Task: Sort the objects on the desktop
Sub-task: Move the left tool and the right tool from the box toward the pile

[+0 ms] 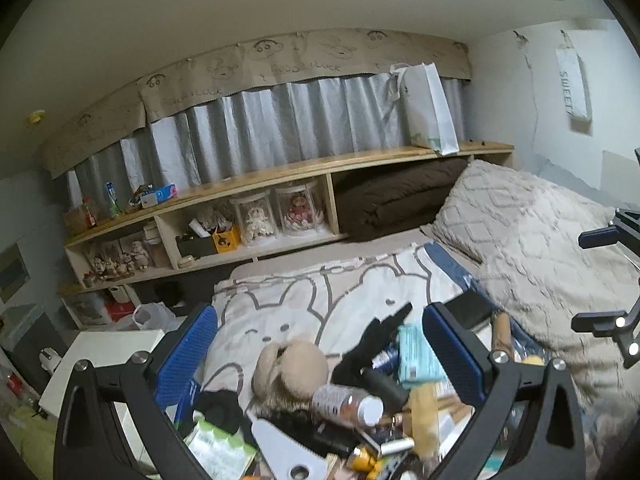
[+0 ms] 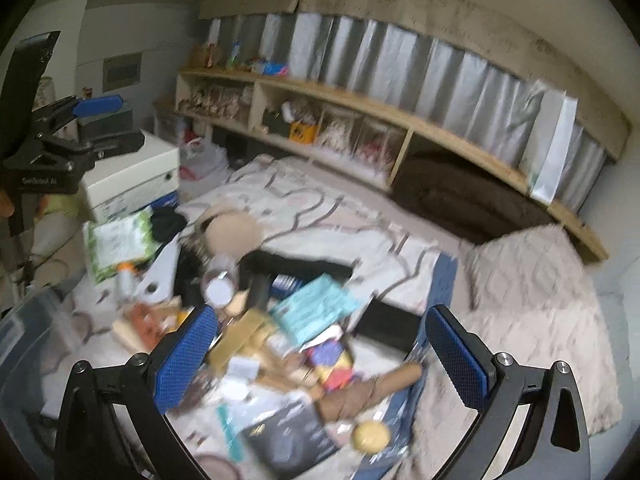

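Observation:
A heap of loose objects lies on a bed with a bear-print quilt (image 1: 312, 304). In the left wrist view my left gripper (image 1: 320, 344) stands open above a beige plush toy (image 1: 290, 372), a clear bottle with a white cap (image 1: 348, 402) and a teal packet (image 1: 418, 360). My right gripper (image 2: 322, 346) is open too, hovering over the same heap: the teal packet (image 2: 316, 310), a wooden rolling pin (image 2: 372, 390), a yellow ball (image 2: 370, 434) and a dark booklet (image 2: 288, 436). Neither holds anything. The right wrist view is blurred.
A white box (image 2: 132, 178) stands left of the bed, a green-white packet (image 2: 120, 242) beside it. A clear plastic bin (image 2: 28, 328) sits at the lower left. A fuzzy beige blanket (image 1: 540, 248) covers the right side. A long wooden shelf (image 1: 280, 184) with dolls runs behind.

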### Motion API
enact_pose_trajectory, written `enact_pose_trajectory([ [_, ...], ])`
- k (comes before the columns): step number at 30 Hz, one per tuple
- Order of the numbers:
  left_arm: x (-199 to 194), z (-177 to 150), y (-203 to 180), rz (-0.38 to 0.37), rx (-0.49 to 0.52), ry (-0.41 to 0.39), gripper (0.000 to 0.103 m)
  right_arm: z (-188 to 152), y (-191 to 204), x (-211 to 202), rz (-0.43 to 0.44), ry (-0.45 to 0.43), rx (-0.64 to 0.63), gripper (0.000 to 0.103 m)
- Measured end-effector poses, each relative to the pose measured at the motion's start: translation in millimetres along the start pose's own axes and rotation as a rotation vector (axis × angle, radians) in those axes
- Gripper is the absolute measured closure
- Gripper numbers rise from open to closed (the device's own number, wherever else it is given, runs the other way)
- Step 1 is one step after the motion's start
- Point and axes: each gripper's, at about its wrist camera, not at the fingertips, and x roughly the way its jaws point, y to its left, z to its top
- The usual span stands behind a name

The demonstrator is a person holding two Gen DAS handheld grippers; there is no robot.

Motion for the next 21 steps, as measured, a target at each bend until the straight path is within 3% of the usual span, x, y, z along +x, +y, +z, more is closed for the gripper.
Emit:
enact_pose_trajectory([
  [10,62,8,-10,0.108,-0.038,-0.004,0.0,22,-31,27,-0.133,-0.266,0.136,0.0],
  [15,85,1,-10,0.149,-0.046,-0.008,0.0,15,-23,68,-0.287,-0.234,0.107,0.0],
  [18,91,-1,-14,0.194,0.031,-0.029,0.0,3,-11,93,-0.355,-0.205,0.075,0.0],
  [21,92,-2,-17,0.259,0.149,-0.063,0.0,-8,-4,115,-0.346,-0.145,0.087,0.0],
])
